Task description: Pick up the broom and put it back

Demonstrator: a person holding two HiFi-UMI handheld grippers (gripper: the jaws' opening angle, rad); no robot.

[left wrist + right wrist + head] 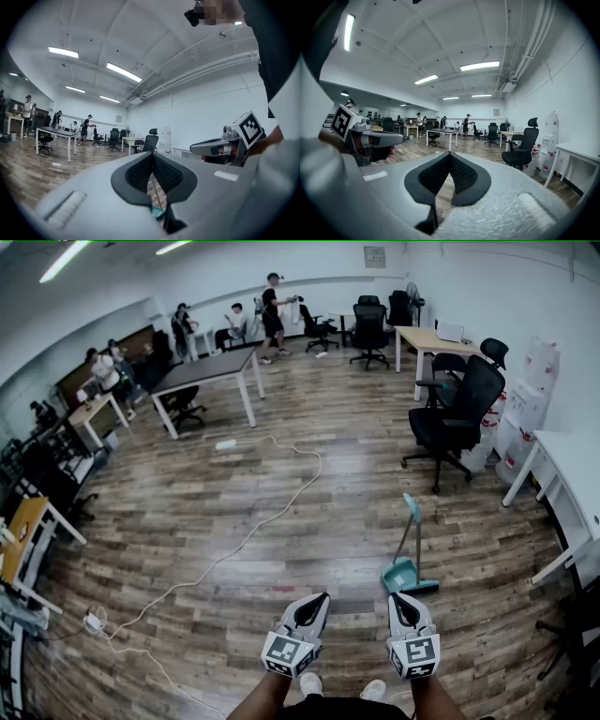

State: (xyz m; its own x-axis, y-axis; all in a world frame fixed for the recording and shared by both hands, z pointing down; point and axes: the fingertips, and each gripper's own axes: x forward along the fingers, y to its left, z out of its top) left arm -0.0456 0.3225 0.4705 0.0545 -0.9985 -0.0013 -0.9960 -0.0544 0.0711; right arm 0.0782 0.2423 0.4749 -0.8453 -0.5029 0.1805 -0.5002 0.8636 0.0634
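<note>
On the floor (234,521) ahead: the broom (406,538) stood with its teal dustpan (405,577), untouched.
Left gripper (317,600): jaws together on nothing, well short of the broom.
Right gripper (399,600): jaws together, empty, just behind the dustpan.
Done: nothing yet, judging by how things lay.
Left: open a claw, take the handle, lift, carry the broom back; its proper place was not plain.

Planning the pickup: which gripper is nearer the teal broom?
Right. The right gripper points just short of the teal broom; the left gripper sits farther off, to its left.
</note>
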